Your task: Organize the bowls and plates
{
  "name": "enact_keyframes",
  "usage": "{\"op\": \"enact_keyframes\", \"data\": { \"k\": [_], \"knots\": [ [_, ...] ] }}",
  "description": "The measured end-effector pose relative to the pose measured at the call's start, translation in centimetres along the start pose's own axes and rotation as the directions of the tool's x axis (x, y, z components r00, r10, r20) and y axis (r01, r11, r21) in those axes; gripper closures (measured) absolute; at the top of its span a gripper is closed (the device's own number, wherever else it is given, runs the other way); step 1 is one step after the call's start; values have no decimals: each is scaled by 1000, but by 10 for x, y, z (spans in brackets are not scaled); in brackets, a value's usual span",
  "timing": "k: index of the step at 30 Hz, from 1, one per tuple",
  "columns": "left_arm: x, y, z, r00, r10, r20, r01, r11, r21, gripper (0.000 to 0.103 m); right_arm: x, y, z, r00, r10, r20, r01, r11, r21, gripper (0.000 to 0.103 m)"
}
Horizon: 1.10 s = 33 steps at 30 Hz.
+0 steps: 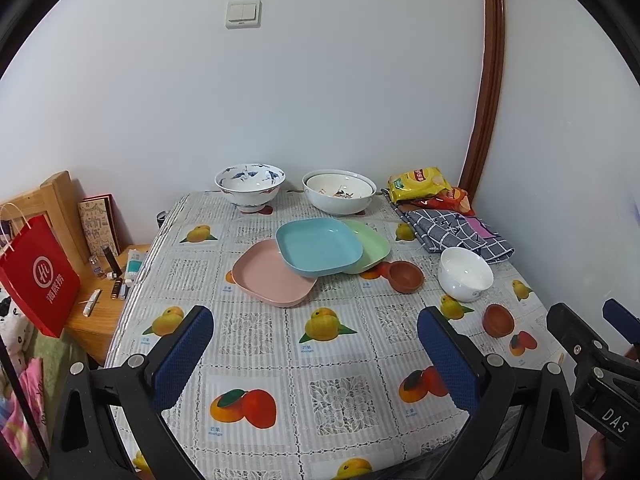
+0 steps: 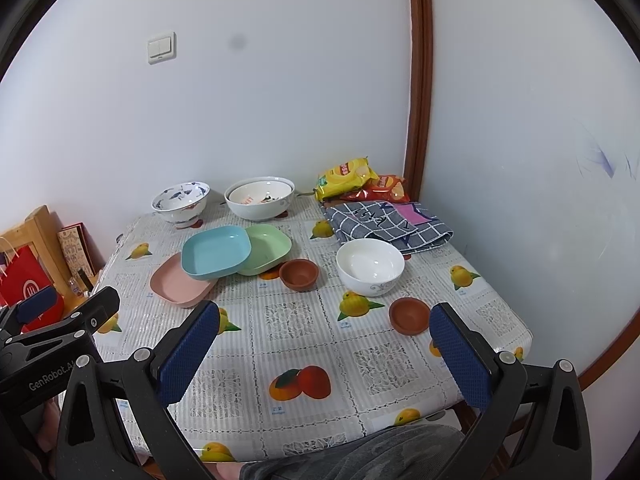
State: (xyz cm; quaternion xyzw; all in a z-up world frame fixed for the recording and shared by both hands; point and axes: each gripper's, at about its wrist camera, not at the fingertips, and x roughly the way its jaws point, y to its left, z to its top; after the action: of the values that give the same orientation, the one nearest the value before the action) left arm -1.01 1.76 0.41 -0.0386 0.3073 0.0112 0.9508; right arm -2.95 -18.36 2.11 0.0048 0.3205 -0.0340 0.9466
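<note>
On the far left a red paper bag (image 1: pixel 38 276) stands beside the table (image 1: pixel 256 360). The left gripper (image 1: pixel 316 354) is wide, empty. The blue plate (image 1: pixel 318 245) overlaps the pink plate (image 1: pixel 264 282) and green plate (image 1: pixel 374 242). Right: white bowl (image 2: pixel 370 265), two clay bowls (image 2: pixel 299 274), partly hidden cloth (image 2: pixel 384 224). The right gripper (image 2: pixel 326 354) is wide too.

Tabletop (image 2: pixel 304 344) under fruit-print cloth. Centre: pink plate (image 2: pixel 180 284), blue plate (image 2: pixel 214 254) overlapping it and green plate (image 2: pixel 266 248). 12 o'clock: blue-patterned bowl (image 2: pixel 180 200), white nested bowls (image 2: pixel 260 198). 1 o'clock: chip bags (image 2: pixel 348 176), checked cloth (image 2: pixel 384 222). 3 o'clock: white bowl (image 2: pixel 370 266), two small brown bowls (image 2: pixel 299 275) (image 2: pixel 409 315), apart.
</note>
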Motion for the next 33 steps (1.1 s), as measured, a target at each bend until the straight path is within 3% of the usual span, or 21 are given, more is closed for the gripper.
{"op": "enact_keyframes", "data": {
  "k": [33],
  "knots": [
    [-5,-3,-1,1000,-24,0,24,1000,1,1,-4,-1,-1,1000,-2,3,2,1000,10,0]
  ]
}}
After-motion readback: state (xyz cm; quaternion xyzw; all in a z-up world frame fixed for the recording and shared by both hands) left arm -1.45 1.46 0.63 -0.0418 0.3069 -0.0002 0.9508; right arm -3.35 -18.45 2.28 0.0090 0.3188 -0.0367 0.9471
